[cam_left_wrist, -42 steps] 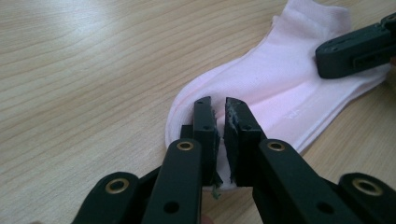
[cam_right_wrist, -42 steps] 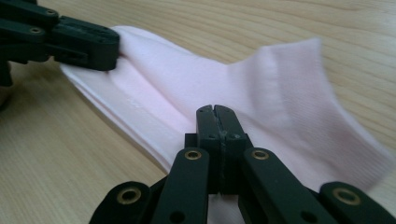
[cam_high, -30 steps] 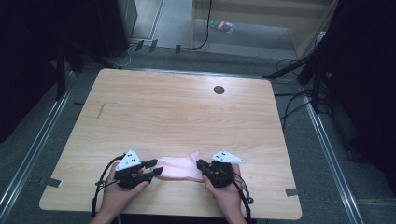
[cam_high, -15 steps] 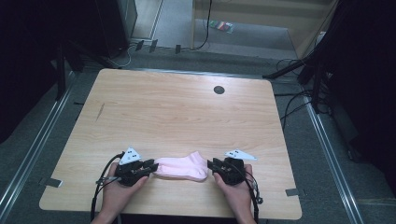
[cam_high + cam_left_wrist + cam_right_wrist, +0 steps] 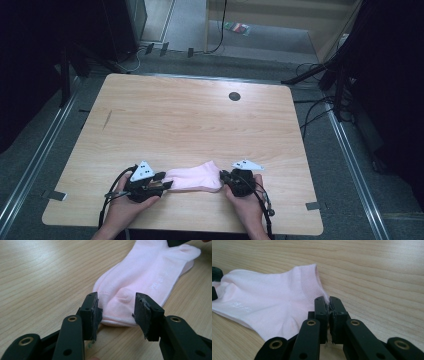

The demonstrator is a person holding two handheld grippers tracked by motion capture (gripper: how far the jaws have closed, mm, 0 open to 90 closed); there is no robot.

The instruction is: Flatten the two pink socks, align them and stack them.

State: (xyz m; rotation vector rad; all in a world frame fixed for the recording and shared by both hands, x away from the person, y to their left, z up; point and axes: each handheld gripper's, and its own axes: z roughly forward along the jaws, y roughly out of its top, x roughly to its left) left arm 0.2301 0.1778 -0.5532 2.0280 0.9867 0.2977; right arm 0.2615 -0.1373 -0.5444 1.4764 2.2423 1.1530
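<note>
Pink sock (image 5: 195,179) lies flat at the tabletop's (image 5: 190,120) lower centre; the right hand-held gripper (image 5: 329,305) pinches its cuff corner to anchor it, while the left hand-held gripper (image 5: 117,312), jaws just opening, straddles the toe unclamped.

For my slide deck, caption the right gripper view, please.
Right gripper pinching the cuff edge of a pink sock on the wooden table.

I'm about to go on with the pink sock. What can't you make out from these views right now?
- High view: the left gripper jaws are too small to tell pad contact with the pink sock.
- Left gripper view: the sock's far end is cut off by the top edge.
- Right gripper view: the closed right gripper pads hide how much cuff they pinch.
- The small print on the sock is too blurred to read.
</note>
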